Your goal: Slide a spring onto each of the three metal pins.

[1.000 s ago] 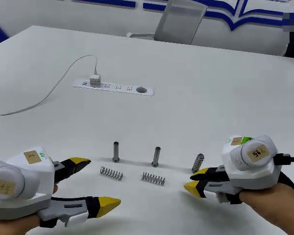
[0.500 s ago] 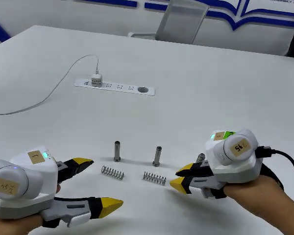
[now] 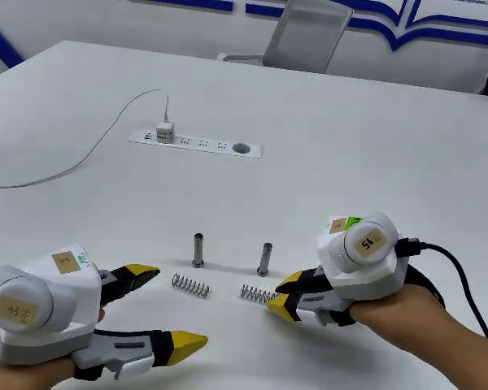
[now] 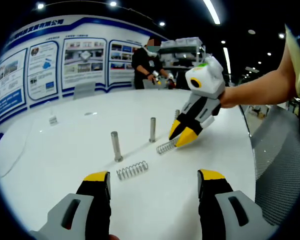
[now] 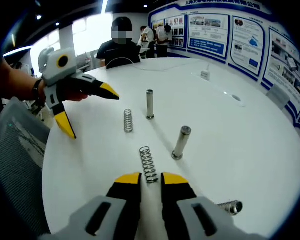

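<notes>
Over the white table (image 3: 350,138), the left gripper (image 3: 175,305) hovers level, jaws spread wide. The right gripper (image 3: 282,294) dips down, jaws nearly together around 1 spring's (image 5: 148,164) near end; whether they pinch it is unclear. Beyond its tips stand 2 bare pins, the nearer pin (image 3: 265,258) and the farther pin (image 3: 198,249). A 3rd pin (image 5: 230,206), wearing a spring, sits blurred beside its right jaw. The other spring (image 3: 189,285) lies ahead of the left gripper.

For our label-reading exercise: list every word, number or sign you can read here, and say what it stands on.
"56" (handwritten, my best reading): sticker on the right tongs.
Scrawled stickers on the left tongs: unreadable.
Wall posters: too blurred.
</notes>
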Demonstrator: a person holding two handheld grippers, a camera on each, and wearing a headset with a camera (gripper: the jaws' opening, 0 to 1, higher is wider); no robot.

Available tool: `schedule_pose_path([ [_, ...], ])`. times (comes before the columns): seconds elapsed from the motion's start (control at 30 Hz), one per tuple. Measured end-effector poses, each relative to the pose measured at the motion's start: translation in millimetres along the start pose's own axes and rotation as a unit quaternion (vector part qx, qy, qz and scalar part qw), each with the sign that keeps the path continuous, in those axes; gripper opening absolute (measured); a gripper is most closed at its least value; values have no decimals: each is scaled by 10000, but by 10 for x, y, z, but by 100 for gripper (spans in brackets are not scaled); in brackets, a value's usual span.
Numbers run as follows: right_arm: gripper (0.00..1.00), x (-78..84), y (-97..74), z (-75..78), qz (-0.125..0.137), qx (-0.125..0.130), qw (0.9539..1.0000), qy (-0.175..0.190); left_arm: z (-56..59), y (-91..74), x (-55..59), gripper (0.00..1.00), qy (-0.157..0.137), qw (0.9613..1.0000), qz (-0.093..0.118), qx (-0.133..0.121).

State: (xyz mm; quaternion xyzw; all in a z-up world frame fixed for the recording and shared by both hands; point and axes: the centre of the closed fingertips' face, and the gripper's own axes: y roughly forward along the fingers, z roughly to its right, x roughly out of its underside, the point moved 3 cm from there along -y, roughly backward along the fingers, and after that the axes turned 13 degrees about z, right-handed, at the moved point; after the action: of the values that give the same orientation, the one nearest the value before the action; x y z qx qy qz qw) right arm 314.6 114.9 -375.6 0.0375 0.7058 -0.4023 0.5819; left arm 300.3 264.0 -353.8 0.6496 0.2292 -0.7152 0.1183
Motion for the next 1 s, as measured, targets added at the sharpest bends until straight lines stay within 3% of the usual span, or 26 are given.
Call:
schedule_pose_path([
  [0.73,12,67,27,-23,-167,-106,9996,-176,105,30,-9,69,21,9999,-18,166],
  [1.0,11,22,-44,-125,-219,-216,9992,-257,207,77,-43,65,87,9993,-14,373],
])
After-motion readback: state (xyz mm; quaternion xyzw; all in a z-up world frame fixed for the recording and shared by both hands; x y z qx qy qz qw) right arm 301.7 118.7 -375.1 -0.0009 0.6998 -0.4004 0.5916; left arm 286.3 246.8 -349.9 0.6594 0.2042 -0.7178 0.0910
